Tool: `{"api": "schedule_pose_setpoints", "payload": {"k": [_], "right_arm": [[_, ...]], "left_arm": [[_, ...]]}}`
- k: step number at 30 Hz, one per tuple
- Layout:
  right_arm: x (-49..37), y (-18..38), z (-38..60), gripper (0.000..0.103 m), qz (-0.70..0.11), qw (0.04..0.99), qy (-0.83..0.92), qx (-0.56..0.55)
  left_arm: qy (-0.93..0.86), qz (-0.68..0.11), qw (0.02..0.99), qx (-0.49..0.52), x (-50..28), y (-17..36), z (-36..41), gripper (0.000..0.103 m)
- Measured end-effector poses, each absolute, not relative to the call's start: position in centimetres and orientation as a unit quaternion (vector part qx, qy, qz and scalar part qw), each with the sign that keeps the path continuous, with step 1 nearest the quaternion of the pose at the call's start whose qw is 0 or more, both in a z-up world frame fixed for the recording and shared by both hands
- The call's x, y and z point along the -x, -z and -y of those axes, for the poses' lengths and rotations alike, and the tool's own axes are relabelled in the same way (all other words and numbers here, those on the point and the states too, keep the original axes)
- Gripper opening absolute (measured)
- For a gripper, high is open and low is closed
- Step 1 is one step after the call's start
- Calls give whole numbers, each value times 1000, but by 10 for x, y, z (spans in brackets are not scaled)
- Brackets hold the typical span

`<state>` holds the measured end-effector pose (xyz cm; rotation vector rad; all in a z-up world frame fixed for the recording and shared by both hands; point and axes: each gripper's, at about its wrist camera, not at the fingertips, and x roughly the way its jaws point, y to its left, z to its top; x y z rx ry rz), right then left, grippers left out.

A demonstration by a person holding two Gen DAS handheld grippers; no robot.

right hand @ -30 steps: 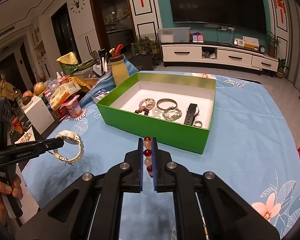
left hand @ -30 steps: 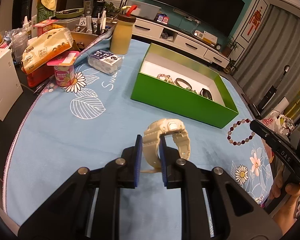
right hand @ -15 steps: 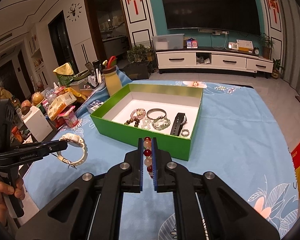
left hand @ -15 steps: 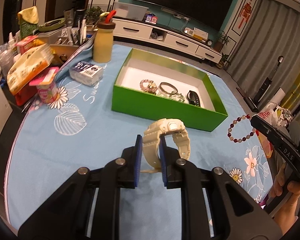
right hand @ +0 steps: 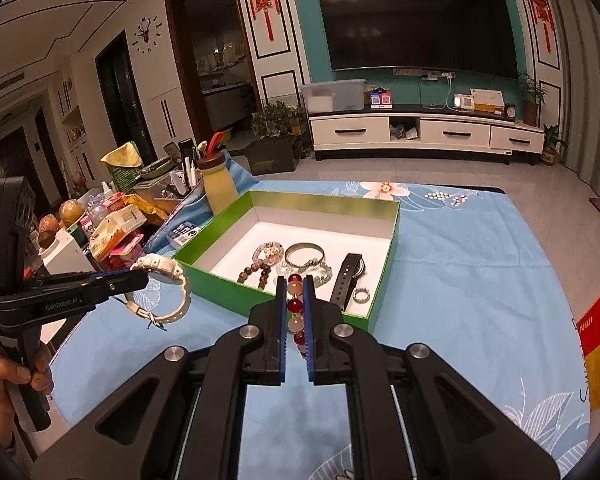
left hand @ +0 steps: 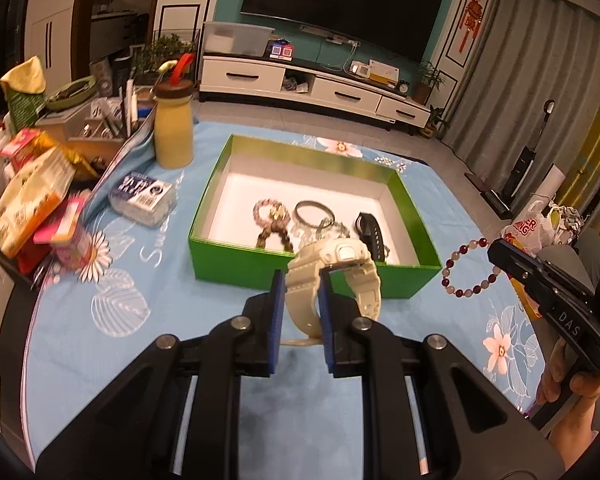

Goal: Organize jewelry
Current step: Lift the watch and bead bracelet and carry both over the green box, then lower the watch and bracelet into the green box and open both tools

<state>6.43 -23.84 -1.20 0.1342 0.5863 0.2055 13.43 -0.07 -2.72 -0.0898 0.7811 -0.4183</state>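
Left gripper [left hand: 300, 280] clamps the watch [left hand: 336, 276], right gripper [right hand: 291, 288] the bracelet [right hand: 295, 312]; clear the box [left hand: 312, 270] wall ahead before releasing.

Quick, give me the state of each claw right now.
Left claw: shut on the cream watch, held off the table.
Right claw: shut on the bead bracelet, also lifted.

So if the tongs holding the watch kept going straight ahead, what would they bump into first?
Probably the near green wall of the box. The left tongs tilt downward with the watch pinched between them, just short of that wall. Depth is unclear, so they might clear it.
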Motion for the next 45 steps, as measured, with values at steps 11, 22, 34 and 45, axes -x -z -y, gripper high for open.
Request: {"api": "schedule_pose_setpoints", "payload": {"k": [11,22,34,45], "right_arm": [[-107,5,243,7,-280,953,-99,-67],[-163,20,248,7,-305,944,-100,-76],[-215,45,245,7,-347,930,-98,-79],[-245,65,245,7,-384,916,-81,-80]], "left_arm": [[213,-376,901,34,-190,18,29,16],[195,-404,893,36,-253,39,44,16],[157,-435,886,38,-309,63,56,16],[149,-458,876,24,-332,76,63,21]]}}
